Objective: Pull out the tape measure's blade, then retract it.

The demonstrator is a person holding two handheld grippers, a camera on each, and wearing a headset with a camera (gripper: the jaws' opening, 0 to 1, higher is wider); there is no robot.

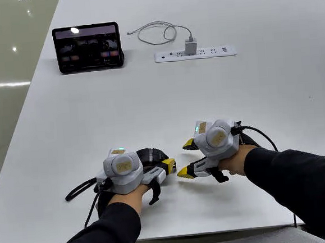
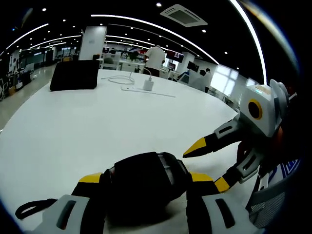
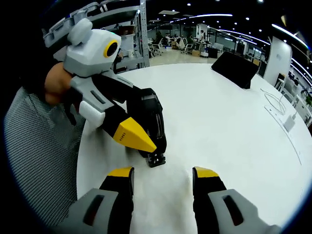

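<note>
1. Head view: your left gripper (image 1: 161, 161) is clamped on the black tape measure (image 1: 147, 155), low on the desk (image 1: 149, 100). Your right gripper (image 1: 186, 159) is spread open just to its right.
2. Left gripper view: the case sits squarely between your jaws.
3. Right gripper view: the blade tip (image 3: 156, 159) points at your right gripper, just ahead of its parted jaws. Count: one tape measure, two grippers.

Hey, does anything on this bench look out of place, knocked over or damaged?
Nothing stands out. The tape measure is held in the left tool, blade not drawn out, with the right tool open beside it. The tablet stands propped and the power strip lies flat on the table, its charger plugged in.
</note>
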